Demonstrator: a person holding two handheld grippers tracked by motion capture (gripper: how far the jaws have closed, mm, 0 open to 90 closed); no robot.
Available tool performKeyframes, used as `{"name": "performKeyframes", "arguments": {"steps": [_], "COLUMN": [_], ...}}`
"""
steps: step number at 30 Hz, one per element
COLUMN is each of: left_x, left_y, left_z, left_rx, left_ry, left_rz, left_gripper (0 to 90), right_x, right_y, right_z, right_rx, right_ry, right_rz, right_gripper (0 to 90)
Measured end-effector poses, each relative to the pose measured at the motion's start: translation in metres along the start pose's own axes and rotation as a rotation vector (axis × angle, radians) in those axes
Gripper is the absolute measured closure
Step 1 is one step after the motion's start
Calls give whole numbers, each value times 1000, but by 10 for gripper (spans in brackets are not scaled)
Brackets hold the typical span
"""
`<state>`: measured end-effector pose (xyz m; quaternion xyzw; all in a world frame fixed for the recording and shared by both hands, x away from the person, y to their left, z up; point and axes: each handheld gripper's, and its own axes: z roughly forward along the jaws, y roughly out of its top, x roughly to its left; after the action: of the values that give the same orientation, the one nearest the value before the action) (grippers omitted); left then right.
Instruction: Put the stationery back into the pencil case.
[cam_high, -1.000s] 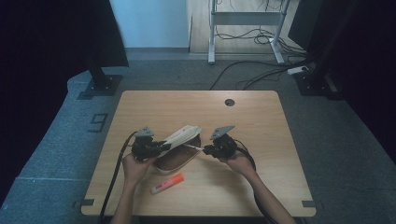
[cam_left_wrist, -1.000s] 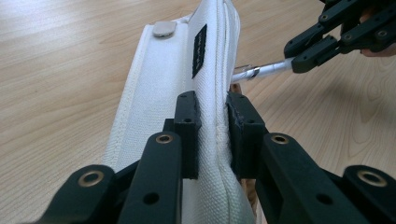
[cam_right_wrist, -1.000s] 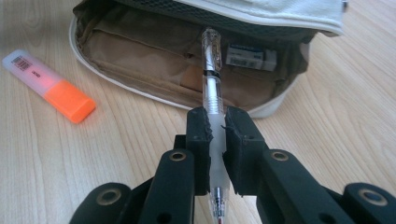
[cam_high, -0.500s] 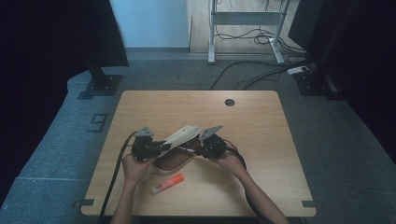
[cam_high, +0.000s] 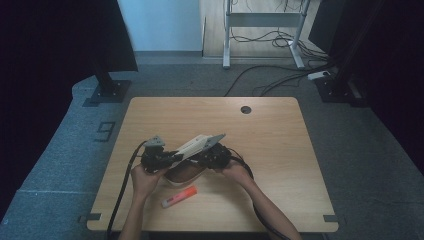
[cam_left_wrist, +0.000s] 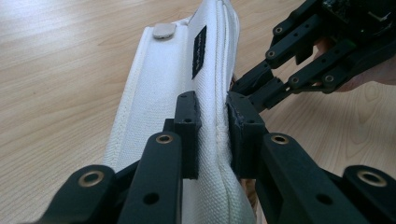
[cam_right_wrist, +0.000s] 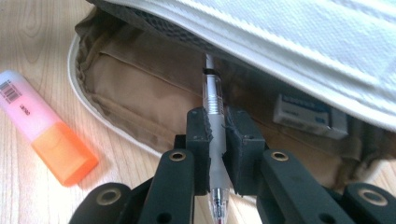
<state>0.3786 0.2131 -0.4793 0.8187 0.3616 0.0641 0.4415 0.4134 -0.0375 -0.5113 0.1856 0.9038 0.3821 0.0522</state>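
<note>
Two grippers work one pencil case (cam_high: 187, 159): the left gripper (cam_left_wrist: 212, 133) clamps its white lid (cam_left_wrist: 163, 93) up, while the right gripper (cam_right_wrist: 215, 149) pinches a pen (cam_right_wrist: 214, 121) (long axis pointing straight into the brown pocket (cam_right_wrist: 140, 88) just ahead).

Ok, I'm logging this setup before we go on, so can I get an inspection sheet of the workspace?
Surface: wooden table, round hole near far edge.
Job's things: white pencil case, flap lifted; pen pointing into its brown inside; eraser inside.
Clutter: orange highlighter lying beside the case.
Grippers: left gripper shut on the flap; right gripper shut on the pen.
Cables: one trails from each gripper; more on the floor behind.
Surroundings: grey floor, dark stands, metal frame.
</note>
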Motion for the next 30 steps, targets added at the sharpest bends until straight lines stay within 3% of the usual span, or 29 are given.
{"name": "performKeyframes", "arguments": {"steps": [15, 19, 22, 30], "left_x": [0, 0, 1, 2], "left_y": [0, 0, -1, -1], "left_z": [1, 1, 0, 0], "left_rx": [5, 5, 5, 3], "left_ry": [9, 6, 4, -1], "left_rz": [3, 2, 2, -2], "left_gripper": [758, 758, 758, 757], "right_x": [-5, -6, -7, -12], "right_y": [2, 2, 0, -13], "right_z": [19, 19, 15, 1], "right_rx": [57, 56, 65, 83], "right_ry": [-19, -27, -48, -75], "right_rz": [-11, 0, -2, 14], "right_gripper": [764, 726, 635, 594]}}
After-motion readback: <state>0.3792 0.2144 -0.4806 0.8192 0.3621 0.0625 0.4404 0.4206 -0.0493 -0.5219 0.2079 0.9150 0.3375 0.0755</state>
